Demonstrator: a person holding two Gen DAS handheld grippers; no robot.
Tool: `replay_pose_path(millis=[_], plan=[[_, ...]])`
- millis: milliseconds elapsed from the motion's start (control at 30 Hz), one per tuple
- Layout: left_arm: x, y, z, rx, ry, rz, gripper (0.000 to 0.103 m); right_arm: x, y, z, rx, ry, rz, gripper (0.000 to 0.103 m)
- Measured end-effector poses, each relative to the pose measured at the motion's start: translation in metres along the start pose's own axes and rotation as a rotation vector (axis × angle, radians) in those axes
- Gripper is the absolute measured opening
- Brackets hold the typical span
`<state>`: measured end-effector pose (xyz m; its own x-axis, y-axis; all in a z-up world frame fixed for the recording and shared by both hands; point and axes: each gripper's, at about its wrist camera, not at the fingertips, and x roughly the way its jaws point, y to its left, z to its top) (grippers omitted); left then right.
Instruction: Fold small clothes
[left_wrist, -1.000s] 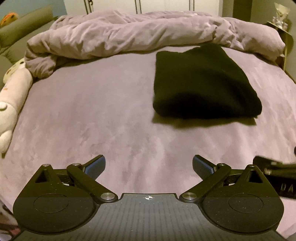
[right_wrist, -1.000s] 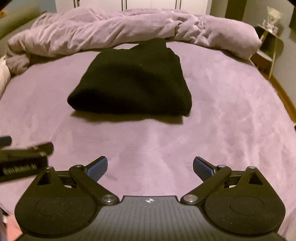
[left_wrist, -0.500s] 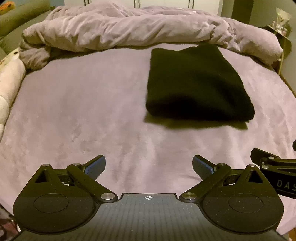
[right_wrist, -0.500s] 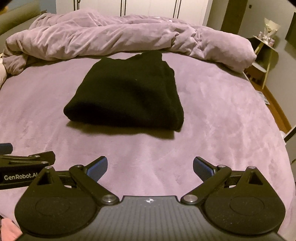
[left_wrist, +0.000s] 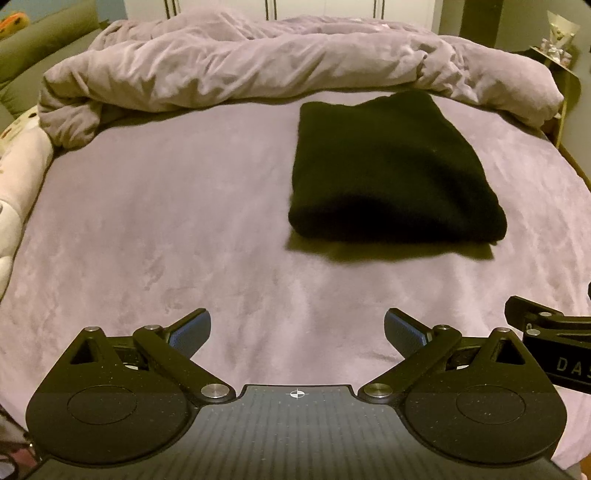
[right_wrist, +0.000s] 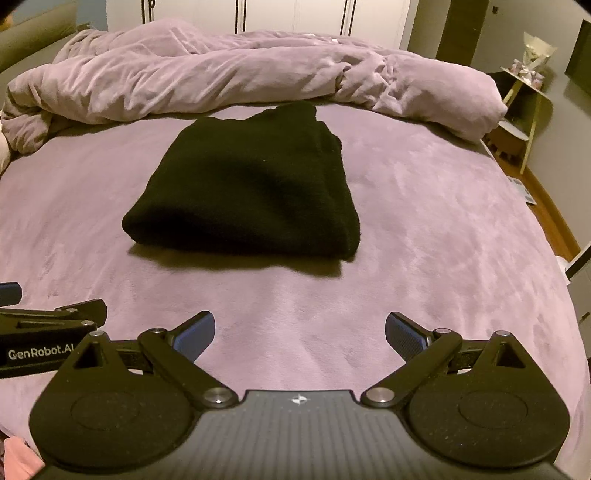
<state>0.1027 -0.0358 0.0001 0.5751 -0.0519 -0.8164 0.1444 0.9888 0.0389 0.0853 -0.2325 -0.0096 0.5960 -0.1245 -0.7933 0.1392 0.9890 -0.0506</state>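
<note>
A black garment (left_wrist: 391, 173) lies folded into a thick rectangle on the purple bed, ahead and to the right in the left wrist view; it also shows in the right wrist view (right_wrist: 251, 188), ahead and slightly left. My left gripper (left_wrist: 297, 332) is open and empty, held above the bare sheet well short of the garment. My right gripper (right_wrist: 300, 334) is open and empty, also short of it. Each gripper's body shows at the edge of the other's view.
A bunched purple duvet (left_wrist: 258, 70) runs across the far side of the bed (left_wrist: 166, 221). A pale plush toy (left_wrist: 18, 177) lies at the left edge. A small side table (right_wrist: 524, 99) stands off the bed's far right corner.
Both grippers have drawn back and risen a little, so the garment sits farther off. It has not moved, and both grippers stay open.
</note>
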Motion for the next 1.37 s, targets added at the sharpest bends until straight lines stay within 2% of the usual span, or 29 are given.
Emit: replay_pose_path(millis=[533, 700, 1367], plan=[[0.001, 0.005, 0.000, -0.010, 0.002, -0.025, 0.103, -0.002, -0.003, -0.002, 0.015, 0.008, 0.009, 0.099], [-0.004, -0.001, -0.004, 0.019, -0.038, -0.001, 0.103, -0.001, -0.004, -0.001, 0.027, 0.014, 0.016, 0.099], [-0.006, -0.006, -0.006, 0.026, -0.034, -0.011, 0.103, -0.006, -0.005, -0.003, 0.041, 0.009, 0.023, 0.099]])
